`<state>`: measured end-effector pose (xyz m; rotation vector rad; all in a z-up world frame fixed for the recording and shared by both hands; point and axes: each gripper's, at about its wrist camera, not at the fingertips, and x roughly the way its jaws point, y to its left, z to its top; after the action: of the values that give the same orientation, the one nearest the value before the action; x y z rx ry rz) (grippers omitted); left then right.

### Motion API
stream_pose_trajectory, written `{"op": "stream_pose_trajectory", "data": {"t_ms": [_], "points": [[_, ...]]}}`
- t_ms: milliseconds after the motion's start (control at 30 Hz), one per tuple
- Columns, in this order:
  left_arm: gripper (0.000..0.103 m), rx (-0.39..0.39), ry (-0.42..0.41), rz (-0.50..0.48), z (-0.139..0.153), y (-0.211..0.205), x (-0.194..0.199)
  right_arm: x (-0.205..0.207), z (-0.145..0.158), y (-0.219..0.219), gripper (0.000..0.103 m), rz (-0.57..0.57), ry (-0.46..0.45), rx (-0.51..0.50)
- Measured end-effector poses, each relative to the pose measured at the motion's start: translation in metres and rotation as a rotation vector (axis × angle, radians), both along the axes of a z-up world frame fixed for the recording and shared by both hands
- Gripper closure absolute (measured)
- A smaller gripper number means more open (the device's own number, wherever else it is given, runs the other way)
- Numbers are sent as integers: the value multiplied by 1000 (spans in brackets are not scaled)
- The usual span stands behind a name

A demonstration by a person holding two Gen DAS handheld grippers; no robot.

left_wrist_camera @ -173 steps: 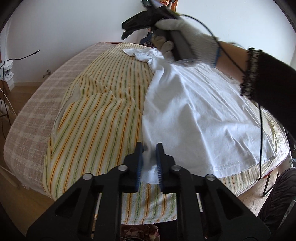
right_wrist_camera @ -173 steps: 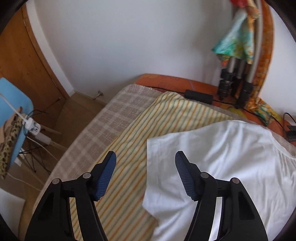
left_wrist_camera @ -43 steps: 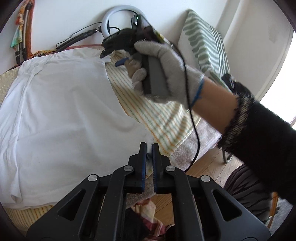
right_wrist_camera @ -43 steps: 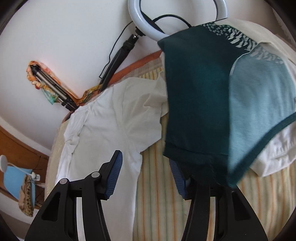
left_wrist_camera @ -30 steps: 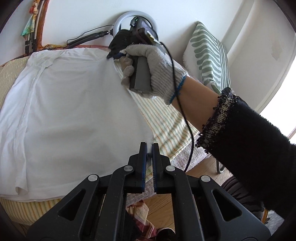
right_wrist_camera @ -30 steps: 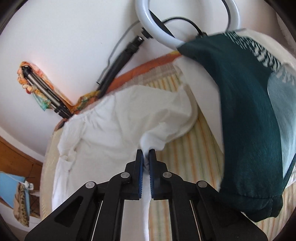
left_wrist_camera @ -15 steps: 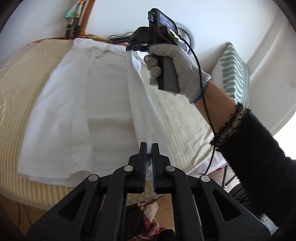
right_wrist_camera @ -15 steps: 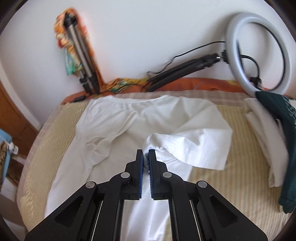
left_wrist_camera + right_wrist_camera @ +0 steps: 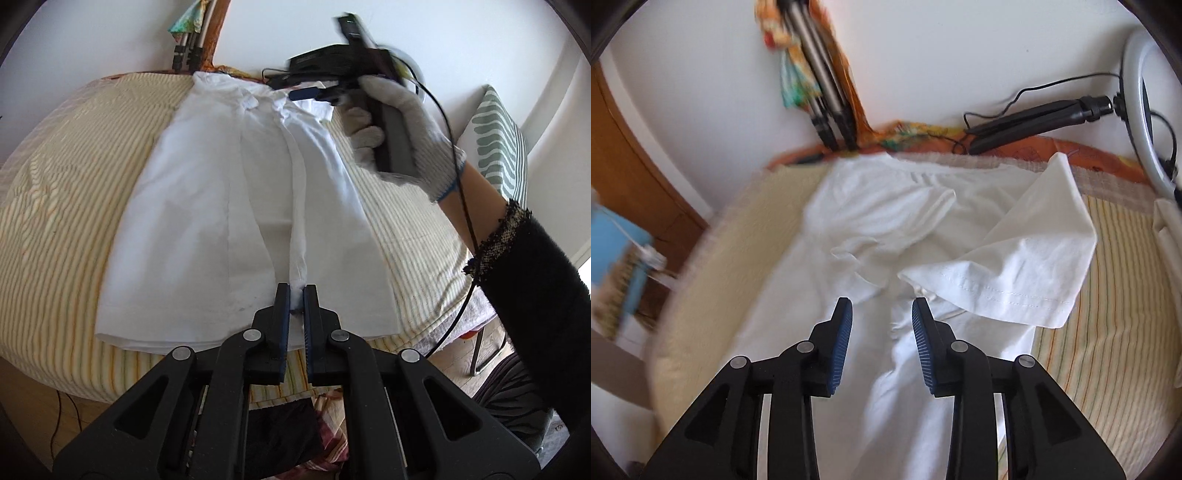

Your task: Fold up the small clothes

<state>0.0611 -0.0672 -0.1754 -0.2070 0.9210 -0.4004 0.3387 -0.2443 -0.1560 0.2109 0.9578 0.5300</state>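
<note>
A white T-shirt (image 9: 207,206) lies lengthwise on the striped yellow bed cover (image 9: 55,206), its right side folded in toward the middle. My left gripper (image 9: 293,295) is shut on the shirt's hem at the fold, near the bed's front edge. My right gripper (image 9: 881,314) is open and empty, just above the shirt (image 9: 871,221) near the collar end. A sleeve (image 9: 1015,266) lies turned over to its right. In the left wrist view the right gripper (image 9: 314,92) is held by a gloved hand above the shirt's far end.
A ring light (image 9: 1145,110) on a black stand and a folded tripod (image 9: 820,92) lean at the wall behind the bed. A green-patterned cushion (image 9: 495,147) stands at the right. Folded white cloth (image 9: 1167,229) lies at the bed's right edge. Wooden floor lies beyond the bed edges.
My right gripper has let go of the shirt's shoulder and opened, leaving the side folded over. My left gripper stays shut on the hem.
</note>
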Motion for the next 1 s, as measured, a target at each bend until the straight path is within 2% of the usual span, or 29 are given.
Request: {"op": "stream_pose_trajectory", "data": {"t_ms": [67,133,200,267,400,433,467,500,533,633,800,900,1000], "points": [[100,-20,-4,4,5,6,-2,-6,18,-27,71,-25,-22,105],[100,-44,-5,15,8,12,-2,-7,27,-47,65,-88,-43,94],[100,-72,-4,21,12,16,-2,-3,25,-68,42,-192,-50,21],[100,-74,-21,13,18,15,-2,7,12,-82,41,-256,-13,-25],[100,-32,-46,-16,21,9,-7,28,-18,-92,41,-307,72,-37],[99,-34,-39,-26,21,8,-7,32,-21,-91,45,-308,79,-38],[99,-30,-37,-33,21,7,-7,35,-24,-90,62,-291,86,-27],[99,-21,-36,-36,20,6,-8,39,-25,-87,90,-269,97,-11],[95,-9,-40,-33,20,6,-8,43,-24,-85,99,-245,109,8],[79,-1,-47,-23,19,8,-9,47,-5,-70,102,-187,68,10],[77,-23,-8,-4,10,15,-3,67,19,-46,102,-161,45,30],[77,-32,3,6,8,18,0,82,20,-28,102,-155,45,7],[77,-37,3,20,10,21,2,97,6,-7,102,-154,63,-21]]}}
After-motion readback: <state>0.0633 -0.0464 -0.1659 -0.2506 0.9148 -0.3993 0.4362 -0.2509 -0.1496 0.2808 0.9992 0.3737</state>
